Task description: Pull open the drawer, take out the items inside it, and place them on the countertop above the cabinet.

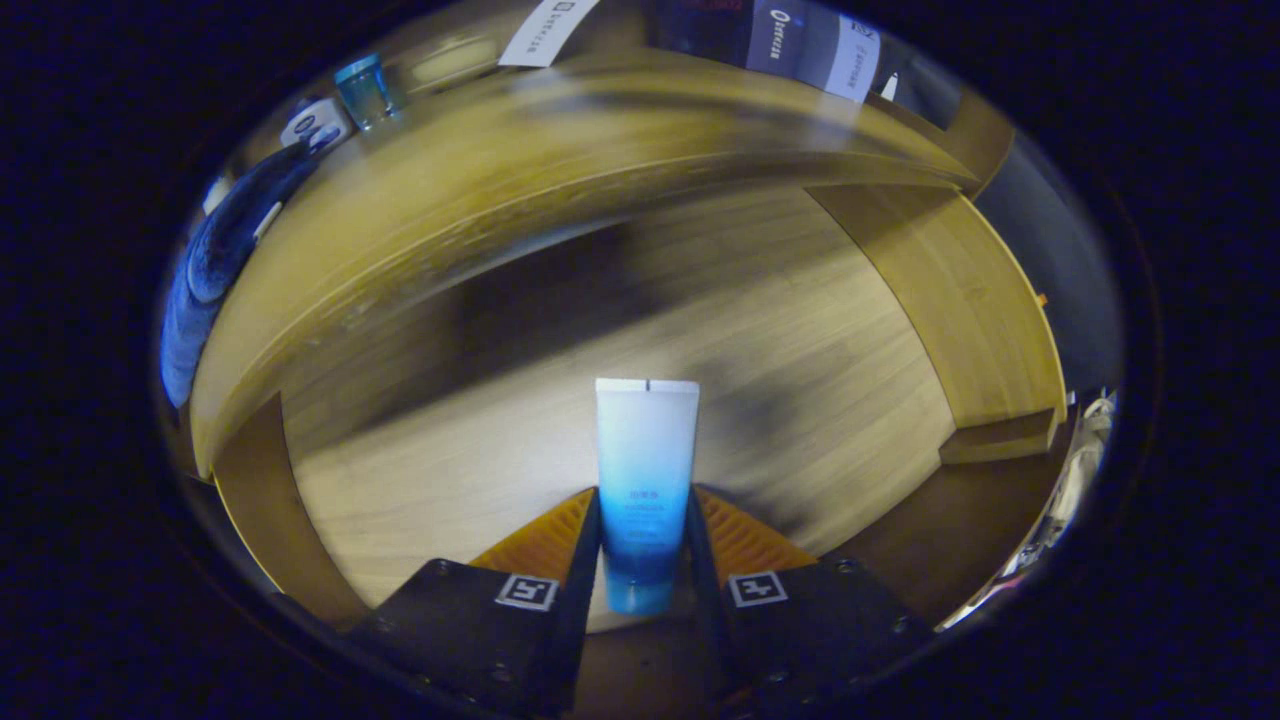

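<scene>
Blue-and-white tube (645,480) stands clamped between both fingers of the gripper (644,545), lifted above the open wooden drawer (800,330), apparently bound for the countertop (560,130) beyond.

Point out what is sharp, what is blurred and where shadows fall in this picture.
Gripper view: the tube clamped in the claw is sharp; the drawer and countertop smear with motion blur; dark shadow lies across the drawer floor beyond the tube; fisheye bends the wooden edges into curves.
</scene>
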Motion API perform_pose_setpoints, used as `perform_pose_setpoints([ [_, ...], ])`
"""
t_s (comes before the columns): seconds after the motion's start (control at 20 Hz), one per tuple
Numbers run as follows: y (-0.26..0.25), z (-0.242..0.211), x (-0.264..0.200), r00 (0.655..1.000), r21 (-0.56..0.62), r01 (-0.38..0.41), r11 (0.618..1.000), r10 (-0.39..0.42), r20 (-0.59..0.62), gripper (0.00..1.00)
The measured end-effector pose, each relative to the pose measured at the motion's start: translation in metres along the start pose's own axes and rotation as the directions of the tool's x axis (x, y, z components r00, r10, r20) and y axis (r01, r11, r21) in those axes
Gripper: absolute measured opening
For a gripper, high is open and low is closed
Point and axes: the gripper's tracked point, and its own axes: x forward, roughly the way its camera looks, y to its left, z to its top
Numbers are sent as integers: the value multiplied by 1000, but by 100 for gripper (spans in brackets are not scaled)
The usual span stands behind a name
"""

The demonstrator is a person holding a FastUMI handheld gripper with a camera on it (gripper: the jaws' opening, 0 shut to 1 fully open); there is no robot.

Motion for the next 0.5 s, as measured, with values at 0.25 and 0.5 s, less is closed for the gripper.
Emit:
perform_pose_setpoints([
  [0.25, -3, 5, -2, 997, -31, 25, 999, -22, 77, 35],
  [0.5, 2, 24, -33, 979, -56, 53, 997, -41, 199, 35],
])
